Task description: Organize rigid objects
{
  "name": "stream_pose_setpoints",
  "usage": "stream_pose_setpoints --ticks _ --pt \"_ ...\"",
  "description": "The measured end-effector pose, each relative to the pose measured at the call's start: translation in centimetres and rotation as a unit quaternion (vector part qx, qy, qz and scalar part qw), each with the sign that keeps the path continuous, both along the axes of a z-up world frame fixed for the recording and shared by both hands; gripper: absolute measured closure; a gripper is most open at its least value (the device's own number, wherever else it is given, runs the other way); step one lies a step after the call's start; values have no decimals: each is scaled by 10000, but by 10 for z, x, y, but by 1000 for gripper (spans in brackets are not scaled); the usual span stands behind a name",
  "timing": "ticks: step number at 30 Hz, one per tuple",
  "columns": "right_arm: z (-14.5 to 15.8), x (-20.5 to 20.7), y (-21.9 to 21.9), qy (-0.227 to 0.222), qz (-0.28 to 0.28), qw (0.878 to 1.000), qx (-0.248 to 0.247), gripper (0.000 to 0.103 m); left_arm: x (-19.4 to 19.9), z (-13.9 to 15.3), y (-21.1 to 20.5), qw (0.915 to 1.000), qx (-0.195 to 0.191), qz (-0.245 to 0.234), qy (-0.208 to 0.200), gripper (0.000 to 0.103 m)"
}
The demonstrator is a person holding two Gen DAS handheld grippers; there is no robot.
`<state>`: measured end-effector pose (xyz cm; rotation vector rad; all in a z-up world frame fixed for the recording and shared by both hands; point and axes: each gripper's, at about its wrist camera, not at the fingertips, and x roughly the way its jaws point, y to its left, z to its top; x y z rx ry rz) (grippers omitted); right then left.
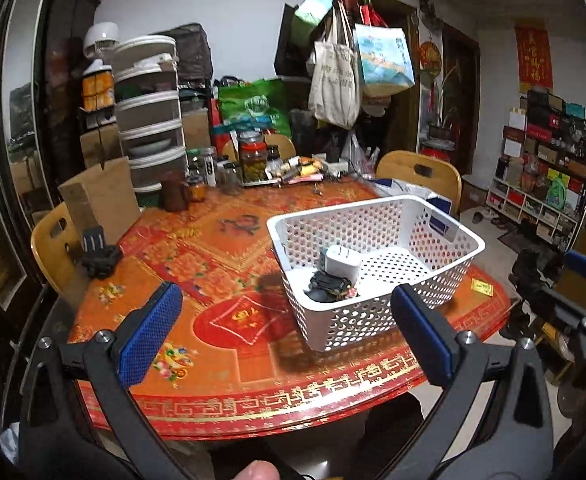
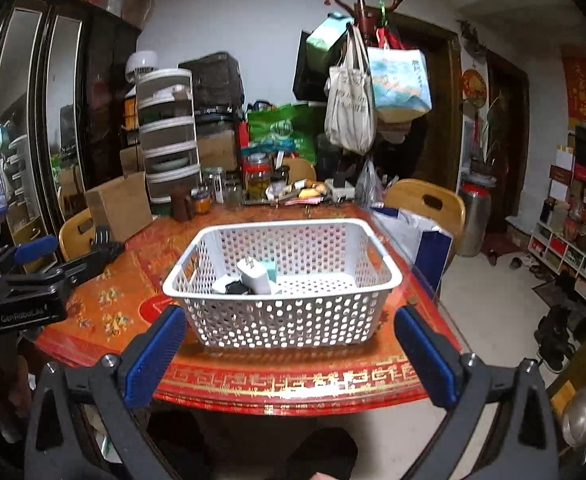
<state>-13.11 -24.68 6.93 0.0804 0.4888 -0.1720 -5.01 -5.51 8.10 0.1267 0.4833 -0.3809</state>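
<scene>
Both claws (image 1: 287,332) (image 2: 289,354) spread, empty; white basket (image 2: 385,276) ahead, jars (image 2: 257,176) behind.

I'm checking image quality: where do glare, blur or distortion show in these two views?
Left wrist: fisheye bends the room edges; the white basket is slightly blurred. Right wrist: glare streaks the table border; dark vignette corners.

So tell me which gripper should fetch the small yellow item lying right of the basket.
Probably the right gripper: open, empty, and on the side of the basket where the yellow item lies.
</scene>
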Motion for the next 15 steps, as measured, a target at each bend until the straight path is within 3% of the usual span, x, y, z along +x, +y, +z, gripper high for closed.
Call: stream_pose_setpoints --ticks 7,15 --pt "-16 13 -19 236 -125 9991 323 0 15 -13 -37 9995 141 -184 210 0" --pt "-23 17 -23 331 -96 9986 396 0 21 -15 -45 9993 136 -204 267 0"
